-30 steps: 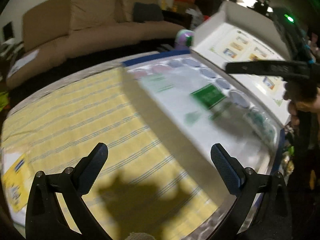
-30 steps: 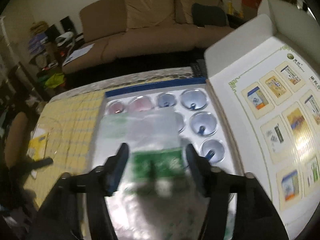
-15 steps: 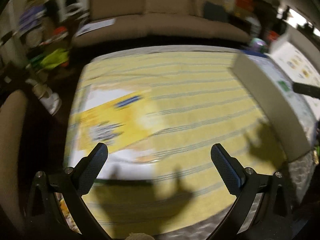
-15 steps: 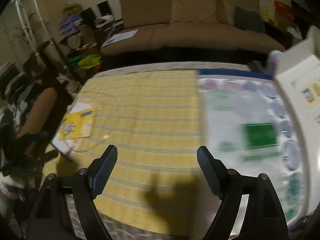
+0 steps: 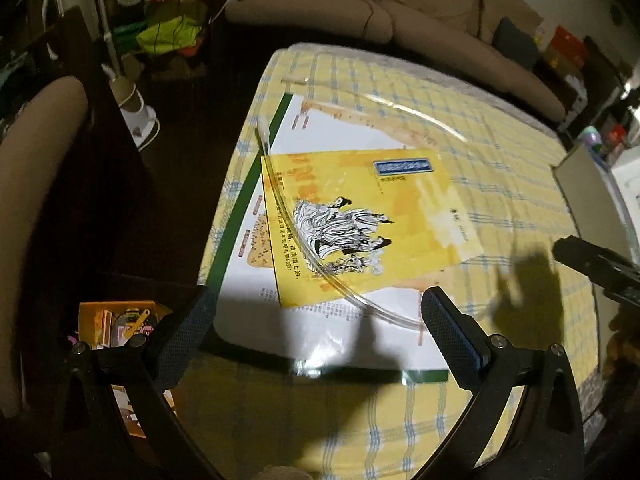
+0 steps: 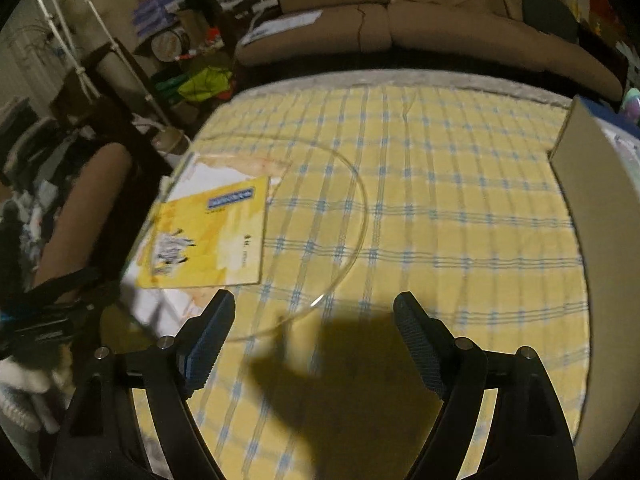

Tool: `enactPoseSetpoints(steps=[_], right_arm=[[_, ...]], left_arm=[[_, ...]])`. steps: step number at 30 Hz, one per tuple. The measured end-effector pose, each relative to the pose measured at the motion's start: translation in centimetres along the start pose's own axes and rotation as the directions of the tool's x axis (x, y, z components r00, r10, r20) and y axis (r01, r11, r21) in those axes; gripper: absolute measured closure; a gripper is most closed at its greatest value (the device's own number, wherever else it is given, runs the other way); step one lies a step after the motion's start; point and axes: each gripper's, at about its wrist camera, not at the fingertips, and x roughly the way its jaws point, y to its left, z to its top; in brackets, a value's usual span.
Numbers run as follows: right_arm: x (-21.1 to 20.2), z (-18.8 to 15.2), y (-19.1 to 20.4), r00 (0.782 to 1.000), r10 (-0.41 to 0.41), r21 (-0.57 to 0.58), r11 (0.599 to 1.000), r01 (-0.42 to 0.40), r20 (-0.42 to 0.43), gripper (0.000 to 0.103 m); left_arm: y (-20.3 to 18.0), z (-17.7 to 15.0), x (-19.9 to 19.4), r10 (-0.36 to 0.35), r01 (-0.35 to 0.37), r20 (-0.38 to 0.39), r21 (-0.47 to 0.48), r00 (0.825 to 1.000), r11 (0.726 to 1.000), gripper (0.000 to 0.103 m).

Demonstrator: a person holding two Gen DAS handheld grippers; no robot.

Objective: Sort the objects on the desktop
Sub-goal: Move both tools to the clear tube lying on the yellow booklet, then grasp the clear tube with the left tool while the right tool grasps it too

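Worktop (image 5: 500,148) here wears a yellow cloth with blue check lines, and most of the action sits on its left part. The yellow booklet (image 5: 360,224), with a black-and-white drawing of robed figures and a small blue label, lies flat on top of a bigger white sheet with a green border (image 5: 248,184), a bit skewed to it. A clear plastic tube (image 5: 288,220) curves across the booklet's left part and runs off past its lower edge onto the white sheet; in the right wrist view the same tube (image 6: 360,216) loops out over the bare cloth in a wide arc. The left claw (image 5: 316,322) hangs over the near edge of the white sheet, fingers spread wide, nothing between them. The right claw (image 6: 312,336) is also spread wide with nothing in it, over the checked cloth, with the tube's end just ahead of it and the booklet (image 6: 212,236) off to its left. A big cardboard box (image 6: 592,208) stands along the right edge of the worktop, well apart from the booklet. A brown sofa (image 6: 440,20) runs behind the worktop, and an orange box of odds and ends (image 5: 116,320) sits low beside the worktop's left edge.
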Motion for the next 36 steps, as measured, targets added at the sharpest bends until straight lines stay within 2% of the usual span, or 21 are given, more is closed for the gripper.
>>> enactPoseSetpoints(steps=[1, 2, 4, 6, 8, 13, 15, 17, 19, 23, 28, 29, 30, 31, 33, 36], right_arm=[[1.0, 0.2, -0.2, 1.0, -0.016, 0.006, 1.0, 0.016, -0.003, 0.02], [1.6, 0.1, -0.5, 1.0, -0.029, 0.013, 0.999, 0.029, -0.005, 0.021], [3.0, 0.3, -1.2, 0.998, -0.056, 0.033, 0.998, 0.056, -0.006, 0.025], [4.1, 0.6, -1.9, 0.997, -0.081, 0.045, 0.996, 0.08, 0.002, 0.034], [5.0, 1.1, -2.4, 0.994, -0.107, 0.047, 0.993, 0.106, 0.009, 0.048], [6.7, 1.8, -2.1, 0.986, -0.165, -0.021, 0.986, 0.165, 0.009, 0.059], [6.9, 1.8, -1.6, 0.985, -0.174, -0.052, 0.983, 0.175, 0.023, 0.069], [6.8, 1.6, -1.0, 0.986, -0.164, -0.084, 0.982, 0.166, 0.03, 0.089], [6.7, 1.2, -0.2, 0.984, -0.173, -0.128, 0.976, 0.175, 0.028, 0.09], [5.9, 0.2, 0.1, 0.994, -0.112, -0.139, 0.984, 0.109, -0.009, 0.091], [3.3, -2.6, -0.4, 0.999, -0.015, -0.079, 0.997, 0.012, -0.042, 0.091], [2.6, -3.7, -0.4, 0.999, 0.0, -0.074, 0.997, -0.004, -0.052, 0.091], [2.1, -4.4, -0.3, 0.998, 0.009, -0.07, 0.997, -0.013, -0.06, 0.091], [1.6, -5.2, -0.3, 0.998, 0.02, -0.064, 0.998, -0.024, -0.066, 0.091], [0.5, -7.1, -0.4, 0.996, 0.045, -0.039, 0.998, -0.048, -0.077, 0.091], [-0.9, -9.5, -0.2, 0.993, 0.083, 0.003, 0.997, -0.083, -0.08, 0.091]], left_arm=[[-0.2, 0.0, 0.4, -0.001, 0.001, -0.014, 0.001, 1.0, 1.0, 0.009], [-0.2, 0.0, 0.8, -0.003, 0.003, -0.026, -0.002, 1.0, 1.0, 0.02], [-0.3, -0.3, 1.1, 0.005, -0.007, -0.043, -0.033, 0.999, 0.999, 0.027], [-0.6, -0.5, 1.5, -0.011, 0.007, -0.074, -0.047, 0.997, 0.999, 0.027], [-1.2, -0.5, 1.7, -0.011, 0.008, -0.08, -0.038, 0.997, 0.999, 0.027], [-1.8, -0.3, 2.2, -0.022, 0.018, -0.1, -0.04, 0.995, 0.999, 0.022], [-1.8, -0.3, 2.3, -0.026, 0.021, -0.108, -0.046, 0.994, 0.999, 0.019], [-1.8, -0.2, 2.5, -0.029, 0.024, -0.116, -0.05, 0.993, 0.998, 0.016], [-1.7, -0.3, 2.5, -0.032, 0.025, -0.12, -0.054, 0.992, 0.998, 0.013], [-1.5, -0.8, 3.0, -0.037, 0.027, -0.145, -0.07, 0.989, 0.997, 0.013], [-1.9, -1.4, 3.2, -0.002, -0.001, -0.147, -0.024, 0.989, 1.0, 0.012], [-2.0, -1.5, 3.2, 0.003, -0.006, -0.147, -0.018, 0.989, 1.0, 0.009], [-1.9, -1.7, 3.2, 0.006, -0.008, -0.149, -0.011, 0.989, 1.0, 0.001], [-1.8, -1.7, 3.2, 0.006, -0.007, -0.15, -0.009, 0.989, 1.0, 0.0], [-1.7, -2.1, 3.0, 0.009, -0.007, -0.144, 0.012, 0.99, 1.0, 0.0], [-1.4, -2.6, 2.7, 0.057, -0.051, -0.13, 0.054, 0.99, 0.997, 0.0]])
